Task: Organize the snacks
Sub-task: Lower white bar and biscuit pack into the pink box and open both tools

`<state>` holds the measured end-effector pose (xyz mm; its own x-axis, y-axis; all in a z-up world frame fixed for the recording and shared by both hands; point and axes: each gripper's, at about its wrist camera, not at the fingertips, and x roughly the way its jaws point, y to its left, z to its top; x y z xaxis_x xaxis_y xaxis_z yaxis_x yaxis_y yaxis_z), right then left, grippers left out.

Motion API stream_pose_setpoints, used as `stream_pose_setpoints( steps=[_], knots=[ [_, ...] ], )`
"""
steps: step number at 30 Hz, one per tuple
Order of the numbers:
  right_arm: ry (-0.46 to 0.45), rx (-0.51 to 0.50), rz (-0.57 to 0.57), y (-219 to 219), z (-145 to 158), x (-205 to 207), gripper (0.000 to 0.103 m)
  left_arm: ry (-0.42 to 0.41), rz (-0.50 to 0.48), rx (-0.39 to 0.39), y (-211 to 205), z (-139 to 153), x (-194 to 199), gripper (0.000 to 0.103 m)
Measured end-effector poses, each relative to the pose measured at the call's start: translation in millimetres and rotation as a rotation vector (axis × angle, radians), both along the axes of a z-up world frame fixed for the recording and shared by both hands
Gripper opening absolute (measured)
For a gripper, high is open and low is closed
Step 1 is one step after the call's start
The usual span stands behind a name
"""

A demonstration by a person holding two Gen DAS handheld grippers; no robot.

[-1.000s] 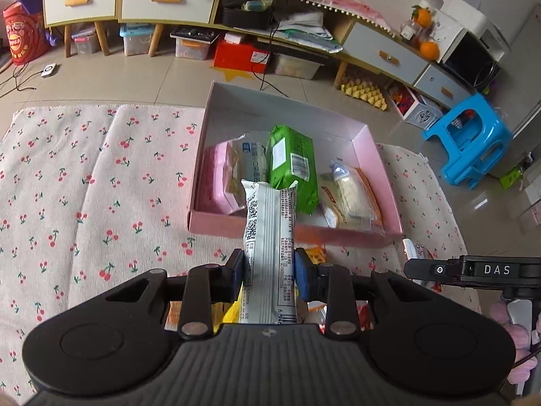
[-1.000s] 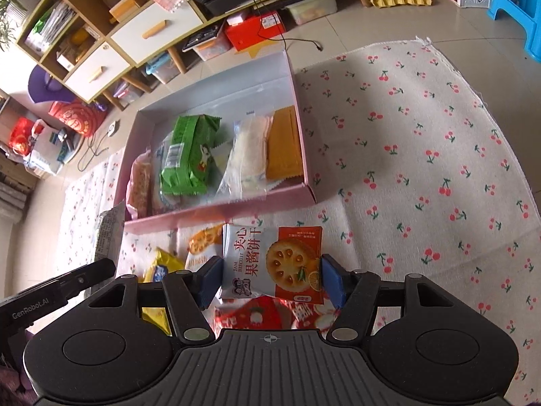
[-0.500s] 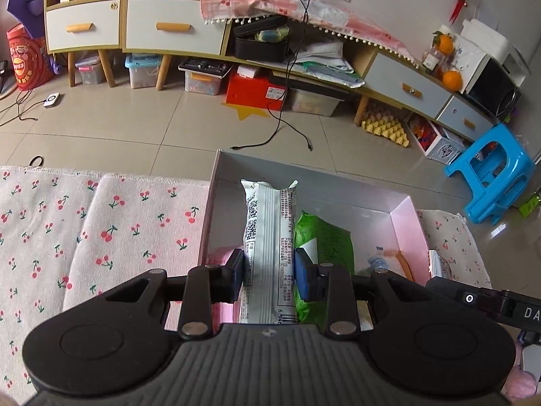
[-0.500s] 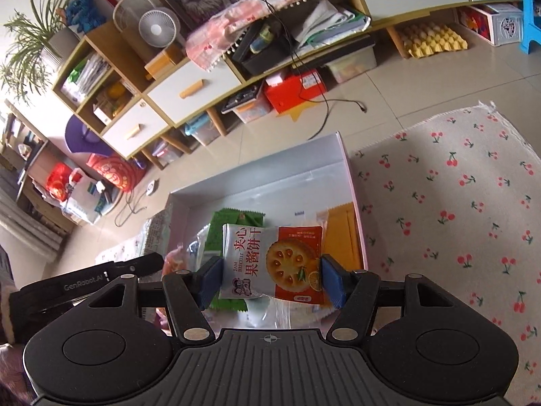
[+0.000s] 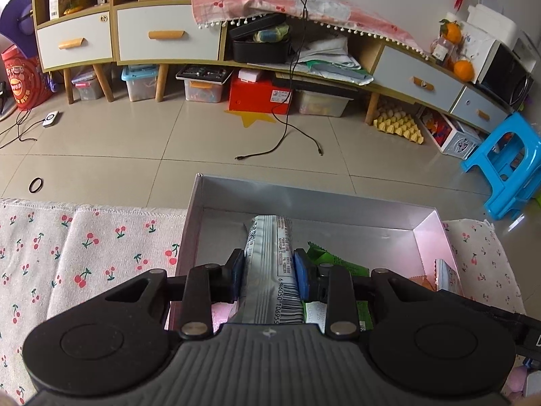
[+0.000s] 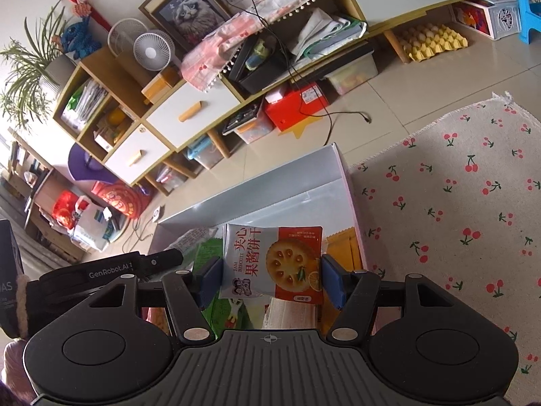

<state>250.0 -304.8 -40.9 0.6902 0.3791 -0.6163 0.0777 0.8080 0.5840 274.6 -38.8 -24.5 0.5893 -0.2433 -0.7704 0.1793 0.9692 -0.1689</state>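
Both grippers have travelled forward from the near edge of the pink box to a spot over its inside, each carrying its packet along, so the loose snacks on the cloth have dropped out of view

Largest is the cherry-print cloth [image 6: 456,203], spread on the tiled floor, with the pink box [image 5: 434,237] lying on it. Inside the box, a green packet [image 5: 333,264] shows just right of the left gripper, and an orange packet [image 6: 341,243] lies against the box's right wall.

The left gripper [image 5: 269,279] has its jaws pressed narrowly on the long silver snack bar [image 5: 268,253], which points ahead into the box with its barcode end toward the camera. The right gripper [image 6: 271,279] has its jaws set wider, clamped on the two side edges of the jam biscuit packet [image 6: 272,264], held face up above the green and orange packets
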Motion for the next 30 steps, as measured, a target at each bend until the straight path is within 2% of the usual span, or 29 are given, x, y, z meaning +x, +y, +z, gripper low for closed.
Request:
stream_pose_setpoints(
  steps=[2,5,6,10,13,19,30],
  knots=[
    [-0.008,-0.007,0.000,-1,0,-1,0.064,-0.014,-0.001,-0.002,0,-1,0,0.028],
    [-0.016,-0.020,-0.007,-1,1,-1,0.073,-0.032,-0.001,-0.003,0,-3,0,0.031],
    [-0.012,-0.020,-0.011,-1,2,-1,0.077,-0.037,0.004,-0.004,1,-3,-1,0.033],
    [0.005,-0.004,-0.009,-2,0,0,0.077,-0.047,0.015,-0.006,4,2,-3,0.057],
    [0.009,-0.008,-0.007,-2,1,-1,0.081,-0.058,0.009,-0.007,5,6,-4,0.062],
    [0.009,-0.020,-0.005,-1,8,-5,0.083,-0.050,0.004,0.015,7,10,-12,0.066],
    [0.042,-0.110,0.000,4,39,-29,0.084,-0.060,-0.019,0.013,15,28,-40,0.074]
  ],
)
